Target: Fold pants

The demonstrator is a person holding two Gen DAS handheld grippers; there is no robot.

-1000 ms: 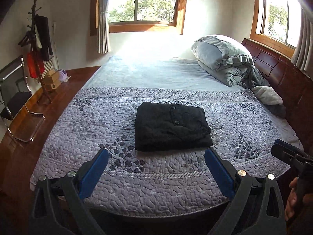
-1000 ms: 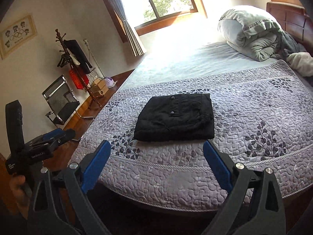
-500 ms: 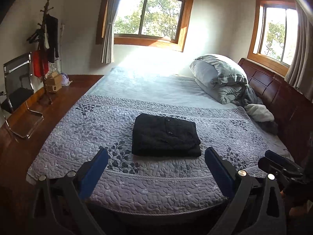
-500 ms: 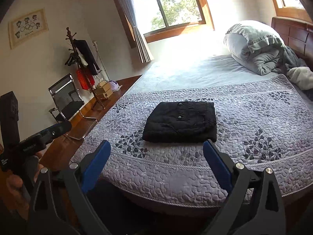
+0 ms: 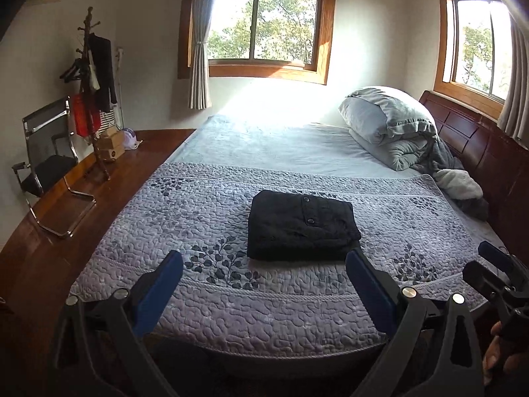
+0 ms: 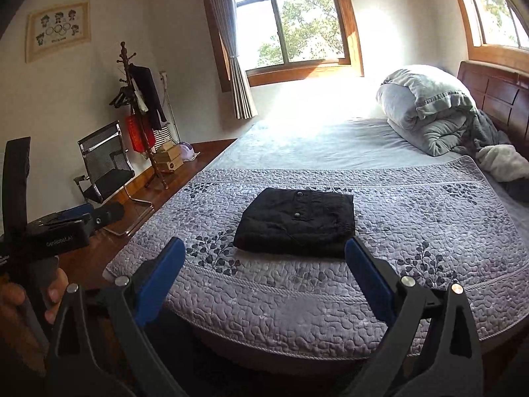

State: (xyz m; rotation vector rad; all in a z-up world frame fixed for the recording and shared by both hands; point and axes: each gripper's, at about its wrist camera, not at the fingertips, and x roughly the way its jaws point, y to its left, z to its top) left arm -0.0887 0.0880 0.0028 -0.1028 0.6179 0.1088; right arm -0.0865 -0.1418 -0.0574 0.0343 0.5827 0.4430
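The black pants (image 5: 301, 226) lie folded in a neat rectangle on the purple quilted bedspread (image 5: 198, 205), two snap buttons facing up. They also show in the right wrist view (image 6: 296, 226). My left gripper (image 5: 264, 268) is open and empty, held back off the foot of the bed, short of the pants. My right gripper (image 6: 264, 258) is open and empty too, also back from the bed edge. The right gripper shows at the right edge of the left wrist view (image 5: 496, 274), and the left gripper at the left edge of the right wrist view (image 6: 66, 225).
A rolled grey duvet and pillows (image 5: 393, 125) sit by the wooden headboard (image 5: 476, 142). A black chair (image 5: 49, 165) and a coat stand (image 5: 96, 99) stand on the wood floor at the left. Windows are behind the bed.
Both grippers have pulled back and tilted up from the bed, so the pants look smaller and farther away. The pants have not moved.
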